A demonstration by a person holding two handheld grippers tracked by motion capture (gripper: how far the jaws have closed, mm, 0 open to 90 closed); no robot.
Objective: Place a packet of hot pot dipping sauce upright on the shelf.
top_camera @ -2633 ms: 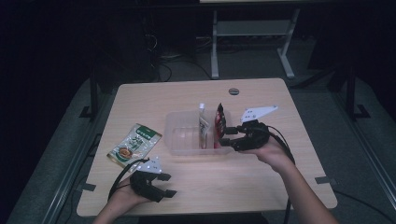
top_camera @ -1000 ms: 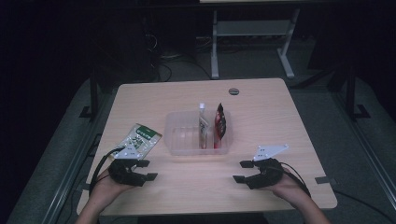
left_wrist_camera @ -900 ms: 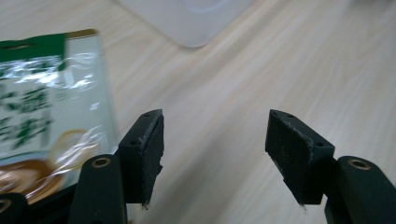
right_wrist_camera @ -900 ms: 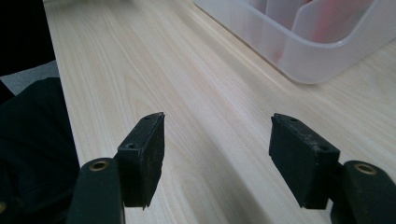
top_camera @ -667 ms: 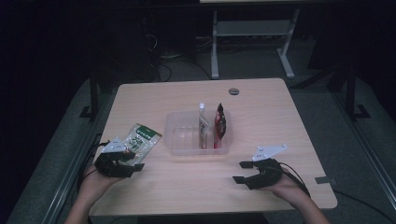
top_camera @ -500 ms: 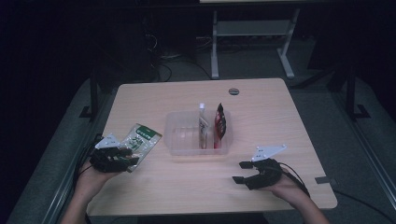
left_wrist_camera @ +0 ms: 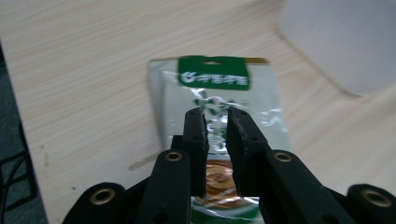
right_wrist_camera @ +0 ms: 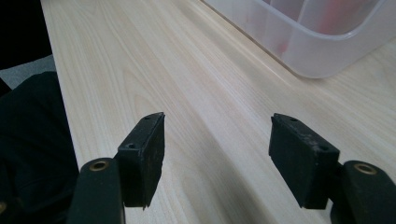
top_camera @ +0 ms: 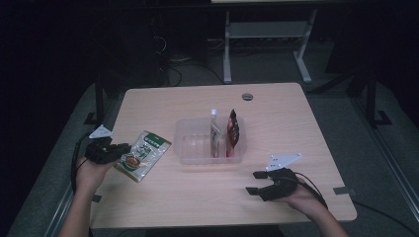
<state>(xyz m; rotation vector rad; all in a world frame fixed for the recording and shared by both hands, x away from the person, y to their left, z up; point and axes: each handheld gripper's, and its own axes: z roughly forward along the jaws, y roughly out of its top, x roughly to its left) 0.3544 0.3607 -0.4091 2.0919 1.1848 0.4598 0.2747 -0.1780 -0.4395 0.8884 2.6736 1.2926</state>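
Clear plastic bin [top_camera: 195,150] just beside green snack packet [top_camera: 143,154]

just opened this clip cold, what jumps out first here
The left gripper closing its fingers over a green snack packet at the table's left edge. Mid-table, a clear plastic tub holds two upright packets, one white, one red. The right gripper rests open near the front edge.

The right claw [right_wrist_camera: 217,156] gapes wide over bare table [right_wrist_camera: 187,84], near a clear tub [right_wrist_camera: 299,51].
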